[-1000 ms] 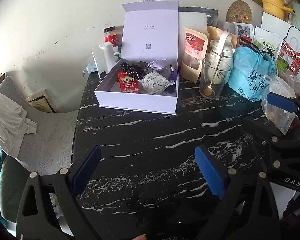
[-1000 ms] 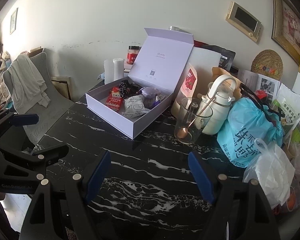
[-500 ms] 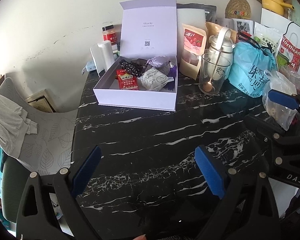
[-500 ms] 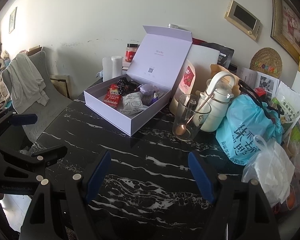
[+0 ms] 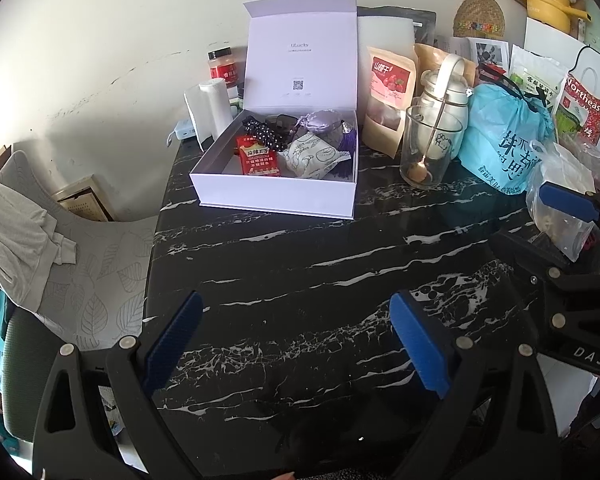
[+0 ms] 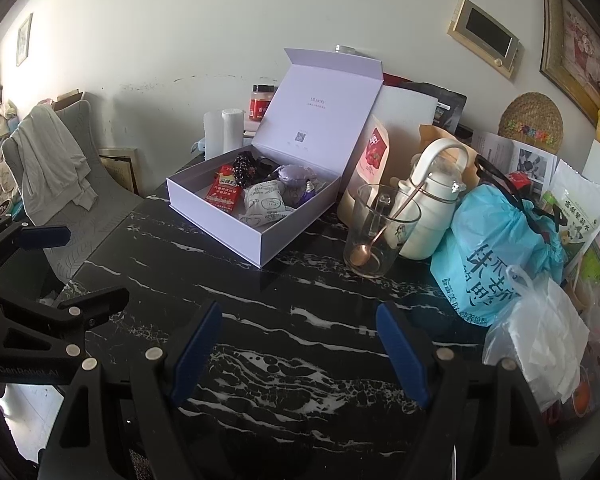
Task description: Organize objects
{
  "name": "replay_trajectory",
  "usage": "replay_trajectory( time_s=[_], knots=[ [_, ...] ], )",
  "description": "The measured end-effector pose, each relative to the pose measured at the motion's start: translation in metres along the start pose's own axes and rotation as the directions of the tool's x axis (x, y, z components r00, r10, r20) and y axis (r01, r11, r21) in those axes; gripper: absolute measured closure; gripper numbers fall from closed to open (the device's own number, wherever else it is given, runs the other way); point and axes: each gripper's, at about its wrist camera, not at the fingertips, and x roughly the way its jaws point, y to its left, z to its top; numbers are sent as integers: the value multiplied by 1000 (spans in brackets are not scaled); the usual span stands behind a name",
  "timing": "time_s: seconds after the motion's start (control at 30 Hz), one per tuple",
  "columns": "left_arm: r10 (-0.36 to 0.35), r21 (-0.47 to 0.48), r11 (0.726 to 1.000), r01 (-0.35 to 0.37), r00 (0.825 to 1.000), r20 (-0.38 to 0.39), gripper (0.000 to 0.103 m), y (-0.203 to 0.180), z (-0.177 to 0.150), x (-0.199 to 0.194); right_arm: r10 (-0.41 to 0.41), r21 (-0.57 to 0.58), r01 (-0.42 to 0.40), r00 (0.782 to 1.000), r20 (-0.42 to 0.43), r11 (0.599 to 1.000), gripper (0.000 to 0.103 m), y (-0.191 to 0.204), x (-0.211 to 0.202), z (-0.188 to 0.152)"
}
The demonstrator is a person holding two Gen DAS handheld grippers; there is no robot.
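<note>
An open lavender box [image 5: 276, 194] [image 6: 236, 232] stands at the back of the black marble table, lid upright. Inside lie a red snack packet [image 5: 258, 156] [image 6: 223, 189], a white patterned pouch [image 5: 312, 156] [image 6: 266, 202], a dark dotted item [image 5: 262, 130] and a purple pouch [image 5: 324, 122] [image 6: 294, 172]. My left gripper [image 5: 296, 340] is open and empty over the table's front. My right gripper [image 6: 298, 344] is open and empty too, to the right of the left one; it also shows in the left wrist view [image 5: 568, 204].
Right of the box stand a glass with a spoon [image 5: 428, 148] [image 6: 378, 232], a white kettle [image 6: 432, 204], a red fruit bag [image 5: 390, 88], a blue plastic bag [image 5: 504, 136] [image 6: 496, 252] and a clear bag [image 6: 540, 336]. A chair with grey cloth [image 6: 56, 164] stands left.
Both grippers have drifted slightly back and sideways, so the box sits a little lower and nearer the centre in both views. Both stay open and empty.
</note>
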Motion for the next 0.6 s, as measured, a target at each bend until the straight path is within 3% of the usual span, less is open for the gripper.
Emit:
replay_trajectory(
  time_s=[0.6],
  knots=[
    [5, -5, 1000, -5, 1000, -6, 9, 0, -4, -1, -5, 12, 5, 1000, -10, 1000, 23, 4, -2, -6]
  ],
)
